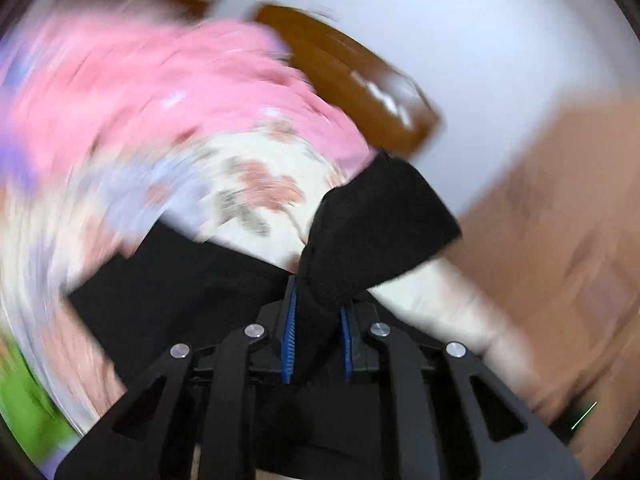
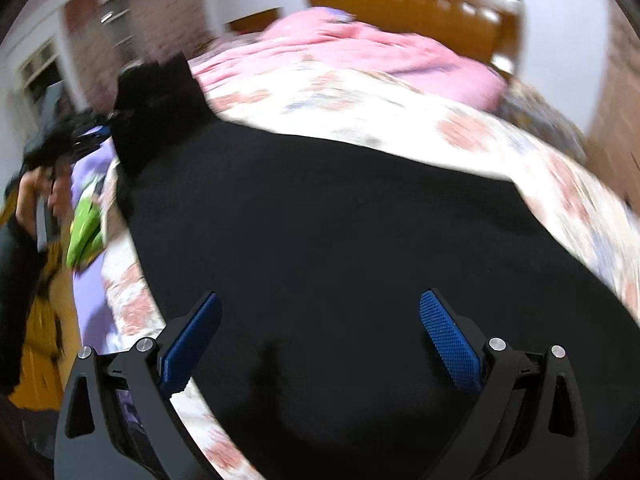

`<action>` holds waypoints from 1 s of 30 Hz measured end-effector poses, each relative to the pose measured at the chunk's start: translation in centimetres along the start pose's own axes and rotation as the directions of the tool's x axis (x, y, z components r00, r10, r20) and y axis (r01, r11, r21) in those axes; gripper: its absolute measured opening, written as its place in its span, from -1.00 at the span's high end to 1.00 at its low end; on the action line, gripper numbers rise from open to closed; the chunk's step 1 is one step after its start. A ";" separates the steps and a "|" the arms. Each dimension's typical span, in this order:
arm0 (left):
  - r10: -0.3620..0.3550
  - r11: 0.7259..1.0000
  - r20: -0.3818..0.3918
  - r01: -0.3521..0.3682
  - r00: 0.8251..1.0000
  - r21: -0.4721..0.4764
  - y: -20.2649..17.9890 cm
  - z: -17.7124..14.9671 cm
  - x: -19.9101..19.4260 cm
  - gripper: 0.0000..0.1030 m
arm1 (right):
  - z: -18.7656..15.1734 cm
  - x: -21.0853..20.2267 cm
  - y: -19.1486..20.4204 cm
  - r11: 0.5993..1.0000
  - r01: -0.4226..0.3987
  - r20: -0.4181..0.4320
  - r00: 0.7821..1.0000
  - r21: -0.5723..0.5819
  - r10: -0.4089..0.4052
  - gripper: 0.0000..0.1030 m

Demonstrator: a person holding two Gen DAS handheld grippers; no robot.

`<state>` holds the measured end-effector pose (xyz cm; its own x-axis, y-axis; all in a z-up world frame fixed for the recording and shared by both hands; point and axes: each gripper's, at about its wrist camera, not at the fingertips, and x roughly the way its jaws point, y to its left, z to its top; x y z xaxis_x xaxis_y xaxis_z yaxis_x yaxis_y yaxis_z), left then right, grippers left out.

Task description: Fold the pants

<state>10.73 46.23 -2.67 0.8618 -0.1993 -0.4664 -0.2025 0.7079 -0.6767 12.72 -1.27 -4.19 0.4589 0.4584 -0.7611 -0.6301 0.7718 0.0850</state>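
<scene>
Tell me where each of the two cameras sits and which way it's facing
Left wrist: on the left gripper, looking along fingers shut on the black pants toward the wooden headboard.
Right wrist: on the open right gripper, tilted down over the pants, which lie flat on the floral bedspread.
Shared: pants, pink blanket, headboard.

The pants [image 2: 340, 240] are matt black cloth, finely knit where bunched; the bedsheet [image 2: 460, 128] is soft printed floral cloth; the blanket [image 2: 380, 52] is pink, fluffy-looking fabric; the headboard [image 1: 360, 84] is glossy brown wood; the gripper pads [image 2: 448, 340] are blue, dimpled rubbery plastic, the black arms smooth and matt.
</scene>
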 end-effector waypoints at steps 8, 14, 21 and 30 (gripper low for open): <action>-0.011 0.966 -0.013 0.008 1.000 -0.258 8.9 -1.1 1.8 0.27 | 2.0 3.5 6.6 0.976 -0.091 -0.042 0.996 -0.197 0.084 -0.81; -0.013 0.979 0.004 0.014 1.000 -0.203 7.2 -0.3 2.0 -0.09 | 3.2 6.9 11.5 0.918 -0.221 -0.094 0.975 -0.328 0.201 -0.22; -0.003 0.982 -0.016 0.000 1.000 -0.187 7.1 0.4 2.1 0.60 | 2.3 8.4 14.2 0.864 -0.274 -0.148 0.961 -0.421 0.233 0.09; -0.016 0.985 -0.005 0.015 1.000 -0.171 5.9 1.2 1.0 0.63 | 1.7 8.4 14.8 0.838 -0.152 -0.079 0.988 -0.524 0.130 0.65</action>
<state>10.96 51.01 -6.46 0.8628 -0.2138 -0.4581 -0.2659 0.5787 -0.7710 8.27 14.77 -8.27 0.3226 0.5185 -0.7919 -0.9260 0.3463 -0.1505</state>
